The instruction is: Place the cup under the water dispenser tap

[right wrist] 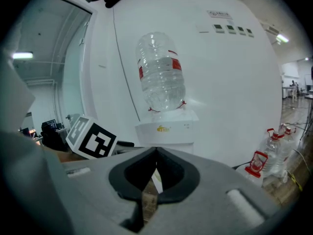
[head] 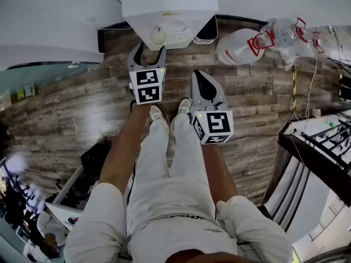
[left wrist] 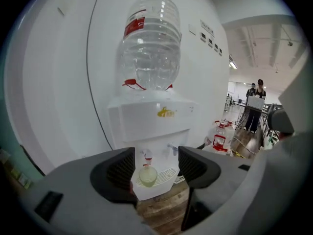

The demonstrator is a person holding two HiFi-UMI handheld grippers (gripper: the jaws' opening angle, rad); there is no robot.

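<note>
A pale translucent cup point(head: 158, 35) point(left wrist: 147, 175) stands on the drip tray of the white water dispenser point(head: 169, 4) point(left wrist: 151, 116) point(right wrist: 164, 131), right under its left, red-handled tap. My left gripper point(head: 149, 51) point(left wrist: 156, 168) hangs in the air in front of the dispenser, apart from the cup. Its jaws stand open and hold nothing; the cup shows in the distance between them. To its right and closer to my body, my right gripper point(head: 200, 76) point(right wrist: 155, 153) is shut, tips touching, with nothing in it.
A large clear bottle point(left wrist: 149, 43) tops the dispenser, which backs onto a white wall. Spare water bottles point(head: 274, 37) point(left wrist: 220, 136) point(right wrist: 271, 151) lie on the wooden floor to its right. At the right edge is a black rack point(head: 323, 147). Two people point(left wrist: 254, 106) stand far off.
</note>
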